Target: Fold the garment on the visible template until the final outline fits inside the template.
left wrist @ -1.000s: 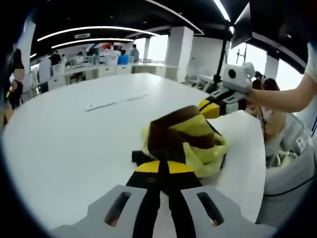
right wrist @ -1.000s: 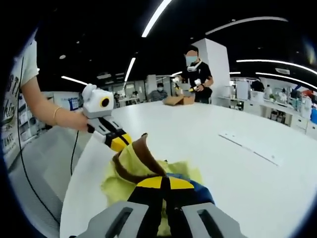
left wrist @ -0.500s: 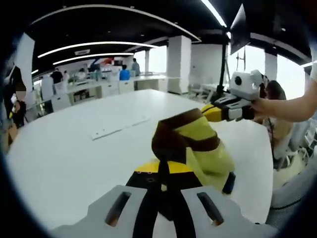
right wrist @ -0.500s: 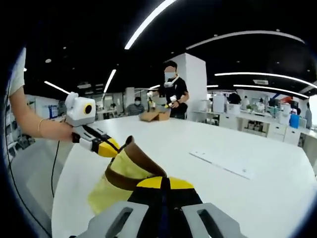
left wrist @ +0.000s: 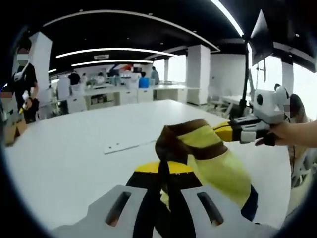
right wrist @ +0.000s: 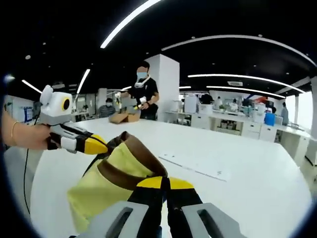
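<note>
With both the left gripper and right gripper clamped on the yellow garment, hold it level and taut, then lower it squarely to the white surface.

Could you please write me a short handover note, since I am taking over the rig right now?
Left tongs: shut on the yellow and brown garment.
Right tongs: shut on the same garment, at another part of its brown edge.
Garment: held up between both tongs above the white table, bunched and hanging, not laid flat.
Flat white strip: lies on the table beyond the garment; I cannot tell whether it belongs to the template.
Done: garment gripped.
Left: lay it down, fold it, and check the outline against the template.
</note>
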